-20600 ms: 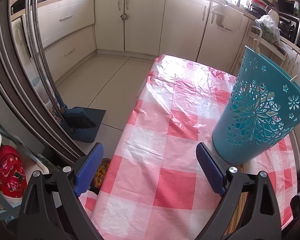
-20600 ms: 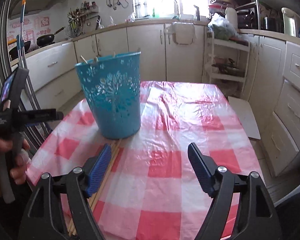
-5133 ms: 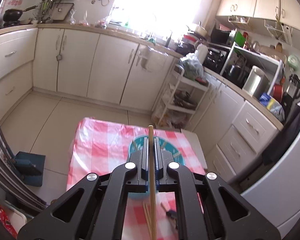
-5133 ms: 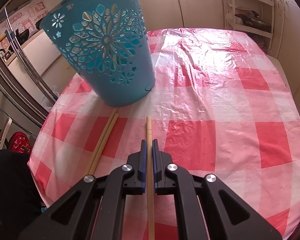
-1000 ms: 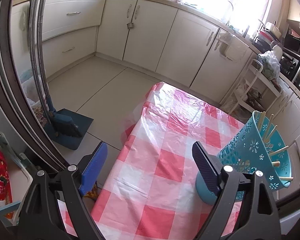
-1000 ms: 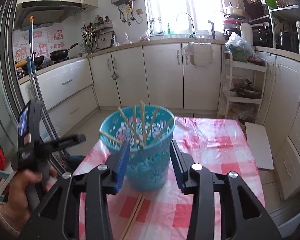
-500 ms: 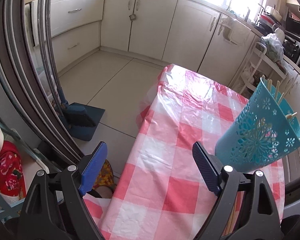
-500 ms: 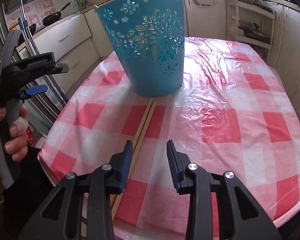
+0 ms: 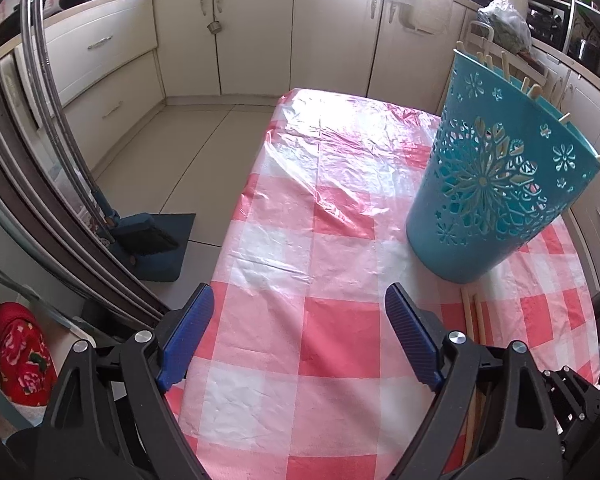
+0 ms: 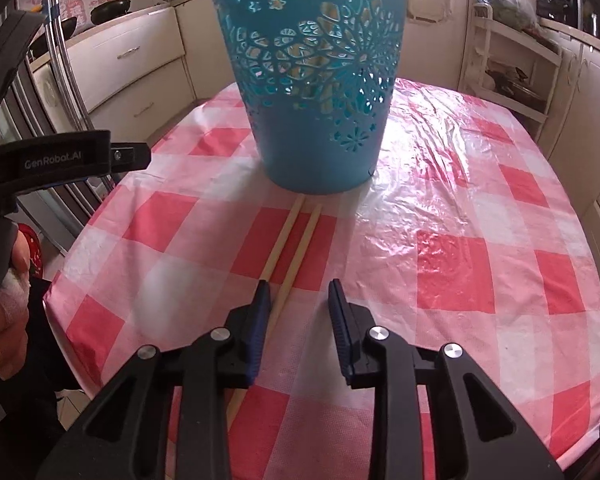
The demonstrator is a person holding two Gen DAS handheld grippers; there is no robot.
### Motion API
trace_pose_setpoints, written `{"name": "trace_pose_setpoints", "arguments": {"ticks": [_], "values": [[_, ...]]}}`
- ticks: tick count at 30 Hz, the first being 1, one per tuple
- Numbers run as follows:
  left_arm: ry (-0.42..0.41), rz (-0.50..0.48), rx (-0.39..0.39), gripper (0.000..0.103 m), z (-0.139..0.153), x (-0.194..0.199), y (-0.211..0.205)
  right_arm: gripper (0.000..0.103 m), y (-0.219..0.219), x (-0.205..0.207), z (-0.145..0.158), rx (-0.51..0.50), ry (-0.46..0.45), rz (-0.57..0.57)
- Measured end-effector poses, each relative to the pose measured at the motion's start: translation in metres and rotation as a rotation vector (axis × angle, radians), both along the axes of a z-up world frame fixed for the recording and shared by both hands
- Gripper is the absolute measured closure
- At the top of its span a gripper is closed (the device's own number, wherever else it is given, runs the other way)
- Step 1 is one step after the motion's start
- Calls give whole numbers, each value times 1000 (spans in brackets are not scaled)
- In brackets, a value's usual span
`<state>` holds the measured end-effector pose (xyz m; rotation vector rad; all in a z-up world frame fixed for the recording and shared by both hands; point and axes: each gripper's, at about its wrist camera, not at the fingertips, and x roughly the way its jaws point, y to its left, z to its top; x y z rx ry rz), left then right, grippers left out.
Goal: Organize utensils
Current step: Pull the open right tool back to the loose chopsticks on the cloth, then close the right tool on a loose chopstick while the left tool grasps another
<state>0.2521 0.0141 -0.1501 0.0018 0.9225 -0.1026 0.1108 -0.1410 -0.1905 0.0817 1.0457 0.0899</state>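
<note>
Checkered tablecloth (image 10: 452,264) is carrying our teal basket (image 10: 316,80) and two chopsticks (image 10: 296,240). We are holding the right gripper (image 10: 296,304) partly open over them, empty, and the left gripper (image 9: 296,328) wide open, empty.

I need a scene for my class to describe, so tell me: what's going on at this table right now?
A person holding a gripper in each hand is sorting chopsticks into a blue cut-out basket on a red-checked tablecloth. Several sticks already stand in it. Two chopsticks lie side by side on the cloth in front of it. The right gripper is low over their near ends, open, one stick between its fingers. The left gripper hangs wide open, empty.
</note>
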Motion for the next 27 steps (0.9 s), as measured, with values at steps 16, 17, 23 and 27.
{"name": "trace_pose_setpoints", "arguments": {"ticks": [16,17,23,27], "values": [[78,-315,51,20,-30,-16,-95,97,-67,1,-2,20,40,-54],[80,-320,52,20,-32,-16,-99,96,-67,2,-2,24,36,-59],[92,-338,56,26,-39,-13,-116,96,-71,5,-4,62,21,-69],[60,-353,67,51,-38,-12,-124,95,-72,5,-4,74,13,-75]]}}
